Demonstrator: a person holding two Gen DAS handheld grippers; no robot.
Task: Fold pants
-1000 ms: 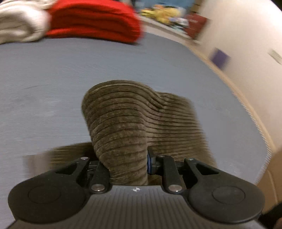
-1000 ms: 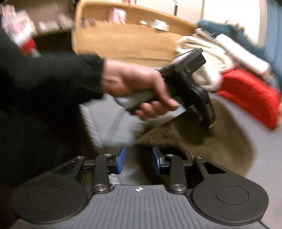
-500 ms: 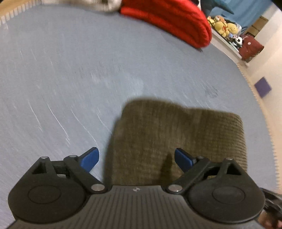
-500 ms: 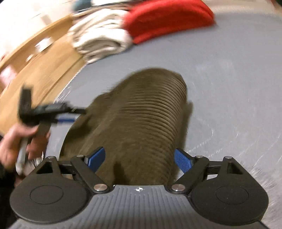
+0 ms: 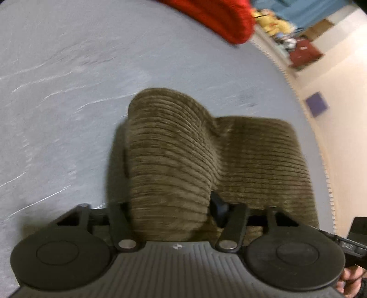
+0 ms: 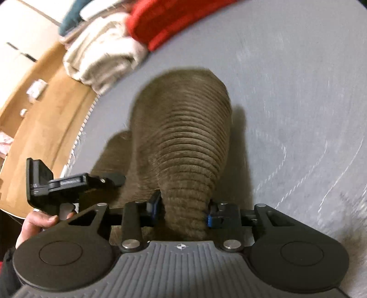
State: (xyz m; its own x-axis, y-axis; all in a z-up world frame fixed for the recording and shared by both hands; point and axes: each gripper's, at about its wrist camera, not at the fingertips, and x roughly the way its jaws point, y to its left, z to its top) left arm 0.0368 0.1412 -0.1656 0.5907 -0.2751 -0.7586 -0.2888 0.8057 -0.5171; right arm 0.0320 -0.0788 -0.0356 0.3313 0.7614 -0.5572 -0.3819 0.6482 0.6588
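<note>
Olive-brown corduroy pants (image 5: 206, 158) lie folded on the grey-blue bed surface (image 5: 57, 91). My left gripper (image 5: 170, 207) is shut on a raised fold of the pants at their near edge. My right gripper (image 6: 183, 212) is shut on another bunch of the pants (image 6: 183, 142), lifted into a ridge. The left gripper's body (image 6: 68, 183) and the hand holding it show at the left of the right wrist view. The right gripper's edge (image 5: 355, 236) shows at the right of the left wrist view.
A red folded blanket (image 5: 218, 20) and a cream one (image 6: 98, 57) lie at the far edge of the bed. A wooden bed frame (image 6: 45, 110) is at the left. A wall (image 5: 344, 91) and shelf clutter are at the right.
Half a second ago both grippers were open over the flat pants. Now both have shut on the near edge and raised the cloth into ridges.
</note>
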